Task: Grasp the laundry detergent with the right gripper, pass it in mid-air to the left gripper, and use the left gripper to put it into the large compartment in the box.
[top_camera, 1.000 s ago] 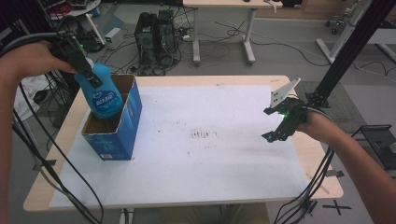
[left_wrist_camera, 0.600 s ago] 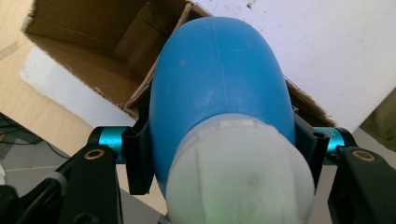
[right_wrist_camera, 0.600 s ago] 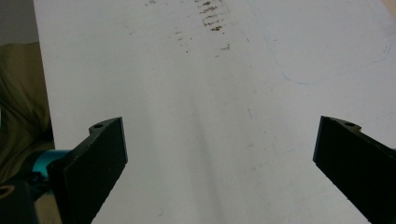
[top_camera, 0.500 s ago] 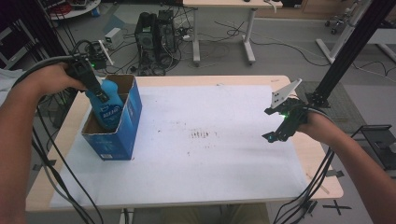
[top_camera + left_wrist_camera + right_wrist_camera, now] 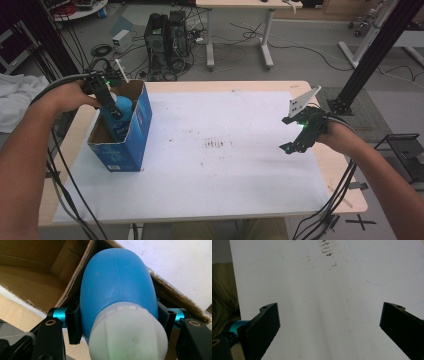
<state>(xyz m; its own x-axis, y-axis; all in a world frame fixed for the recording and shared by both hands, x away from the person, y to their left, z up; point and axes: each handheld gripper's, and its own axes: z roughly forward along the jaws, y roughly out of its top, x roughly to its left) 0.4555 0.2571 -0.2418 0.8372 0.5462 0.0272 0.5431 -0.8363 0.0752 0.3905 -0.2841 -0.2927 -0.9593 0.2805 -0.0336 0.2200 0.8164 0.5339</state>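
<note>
A blue bottle (image 5: 123, 108) with a white cap (image 5: 128, 336) is partly down inside an open blue cardboard box (image 5: 131, 145) at the table's left. My left gripper (image 5: 111, 106) is shut on the bottle; in the left gripper view both black pads press its sides (image 5: 118, 293) over the box's brown interior. My right gripper (image 5: 296, 142) hovers over the right side of the white sheet (image 5: 225, 180), with its jaws wide apart and nothing between them; the right gripper view shows bare sheet (image 5: 329, 305) between its jaws.
The box stands near the table's left edge, its flaps up. Faint brown marks (image 5: 216, 144) dot the sheet's middle. Cables trail from both grippers off the table's front. Beyond the table's far edge are computer towers (image 5: 165, 30) and another desk's legs.
My left gripper has come down with the blue bottle, from above the box to partly inside it. The right gripper has stayed where it was.
</note>
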